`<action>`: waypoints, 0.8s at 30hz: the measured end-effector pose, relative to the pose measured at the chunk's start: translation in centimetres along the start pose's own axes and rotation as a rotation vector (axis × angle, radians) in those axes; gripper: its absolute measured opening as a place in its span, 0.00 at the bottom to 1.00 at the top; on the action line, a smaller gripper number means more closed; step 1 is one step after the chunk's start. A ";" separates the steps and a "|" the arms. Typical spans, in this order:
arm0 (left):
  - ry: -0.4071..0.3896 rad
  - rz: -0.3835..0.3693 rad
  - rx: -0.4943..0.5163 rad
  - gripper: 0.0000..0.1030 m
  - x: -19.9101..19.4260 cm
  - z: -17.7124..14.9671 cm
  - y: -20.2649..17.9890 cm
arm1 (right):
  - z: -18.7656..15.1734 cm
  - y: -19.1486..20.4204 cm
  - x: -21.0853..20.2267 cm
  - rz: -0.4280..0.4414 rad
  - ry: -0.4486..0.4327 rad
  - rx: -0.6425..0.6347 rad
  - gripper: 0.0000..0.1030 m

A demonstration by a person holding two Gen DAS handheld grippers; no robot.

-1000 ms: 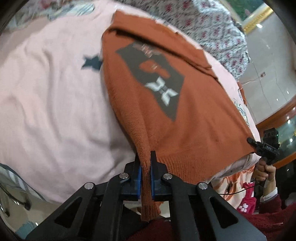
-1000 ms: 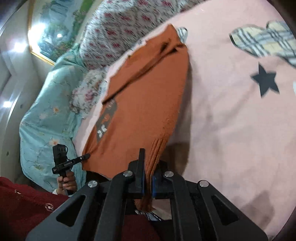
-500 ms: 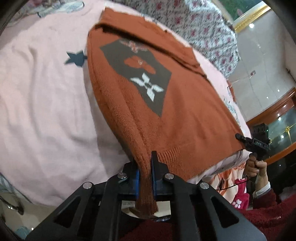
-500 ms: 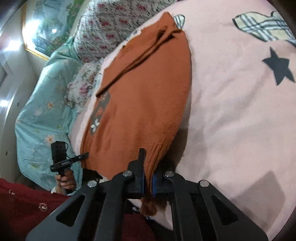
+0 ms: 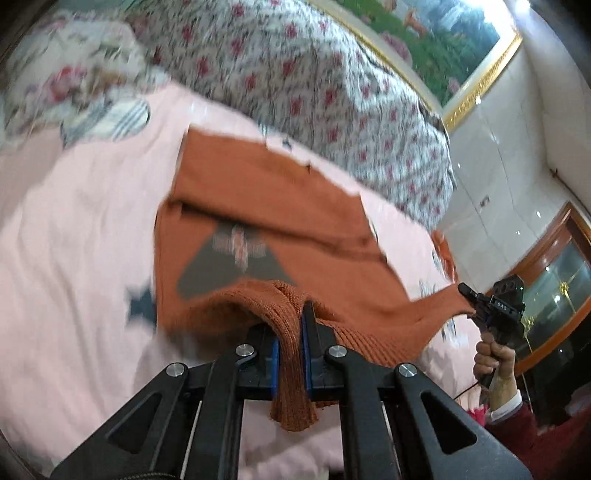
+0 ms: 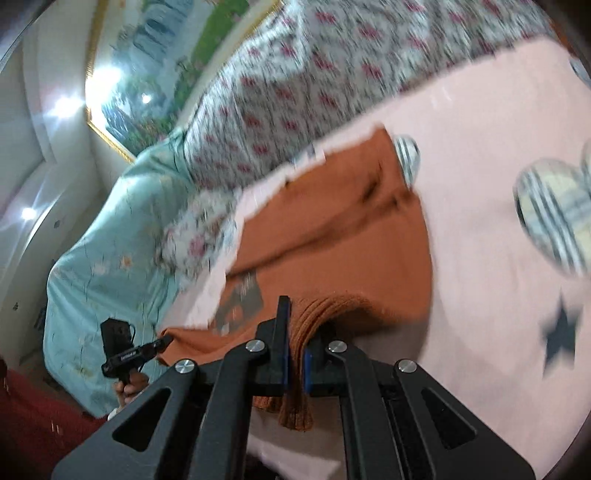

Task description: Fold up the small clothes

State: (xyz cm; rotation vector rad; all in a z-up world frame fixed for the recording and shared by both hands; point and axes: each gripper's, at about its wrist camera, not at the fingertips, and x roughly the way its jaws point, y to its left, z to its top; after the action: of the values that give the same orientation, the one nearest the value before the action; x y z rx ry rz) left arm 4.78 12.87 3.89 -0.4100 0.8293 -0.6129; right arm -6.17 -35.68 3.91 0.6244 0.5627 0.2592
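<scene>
An orange knitted sweater with a grey patch on its front lies on the pink bedspread. My left gripper is shut on one corner of its ribbed hem, which is lifted off the bed and folds toward the collar. In the right wrist view the same sweater shows, and my right gripper is shut on the other hem corner, also raised. The right gripper appears at the right in the left wrist view, and the left gripper at the left in the right wrist view, each held in a hand.
A flowered quilt is heaped along the far side of the bed, with a pale blue flowered cover beside it. A framed picture hangs on the wall. The bedspread carries dark stars and plaid heart prints.
Both grippers have risen and moved toward the collar, lifting the hem off the bed so it curls over the sweater's lower part. The views have tilted up and now show the quilt and wall.
</scene>
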 end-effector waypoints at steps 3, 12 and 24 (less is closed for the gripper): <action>-0.052 0.033 0.028 0.07 2.3 4.8 0.0 | 4.1 0.4 3.3 -0.053 -0.019 -0.039 0.06; -0.066 0.094 -0.009 0.07 12.7 16.6 4.8 | 14.6 -4.6 14.4 -0.196 -0.038 -0.018 0.06; 0.067 0.179 -0.129 0.13 23.1 19.3 12.8 | 15.6 -11.8 24.3 -0.315 0.100 0.090 0.07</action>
State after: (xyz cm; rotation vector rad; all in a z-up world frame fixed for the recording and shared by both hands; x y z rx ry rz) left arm 36.28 9.52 -4.23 -0.4285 0.9618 -0.4104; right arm 23.36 -42.89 -2.98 0.6027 0.7620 -0.0317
